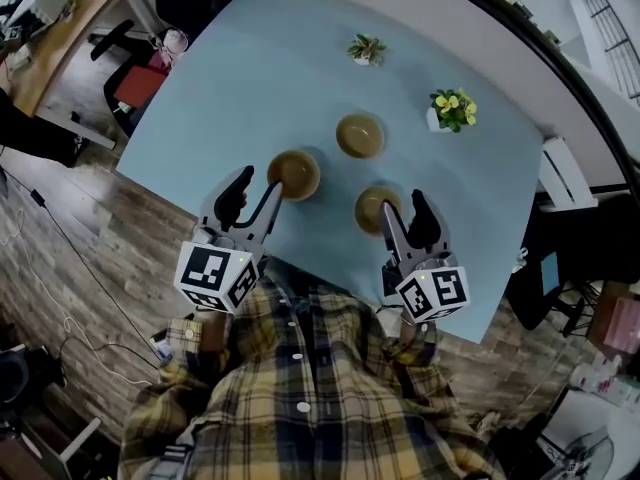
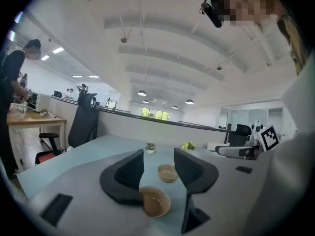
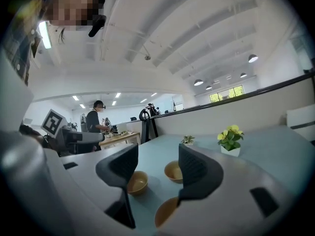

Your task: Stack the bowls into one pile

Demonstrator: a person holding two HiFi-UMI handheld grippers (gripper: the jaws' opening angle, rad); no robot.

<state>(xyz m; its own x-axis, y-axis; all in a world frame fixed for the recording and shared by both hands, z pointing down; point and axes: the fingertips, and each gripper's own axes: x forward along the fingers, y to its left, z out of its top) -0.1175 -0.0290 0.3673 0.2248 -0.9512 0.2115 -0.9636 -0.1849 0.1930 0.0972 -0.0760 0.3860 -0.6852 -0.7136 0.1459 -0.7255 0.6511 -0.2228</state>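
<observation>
Three tan bowls sit apart on the light-blue table (image 1: 250,78): a left bowl (image 1: 294,174), a far bowl (image 1: 360,135) and a right bowl (image 1: 374,208). My left gripper (image 1: 260,180) is open just left of the left bowl, with one finger at its rim. In the left gripper view that bowl (image 2: 155,201) lies low between the open jaws (image 2: 158,168), the far bowl (image 2: 168,172) beyond. My right gripper (image 1: 402,206) is open at the right bowl's near side. In the right gripper view (image 3: 157,168) that bowl (image 3: 166,211) sits under the right finger, with the other two bowls (image 3: 137,182) (image 3: 173,171) ahead.
A small green plant (image 1: 367,49) and a yellow-flowered plant (image 1: 453,109) stand in white pots at the table's far side. A red-seated office chair (image 1: 135,80) and a wooden desk (image 1: 60,38) are off the table's left. A person stands at that desk (image 3: 93,119).
</observation>
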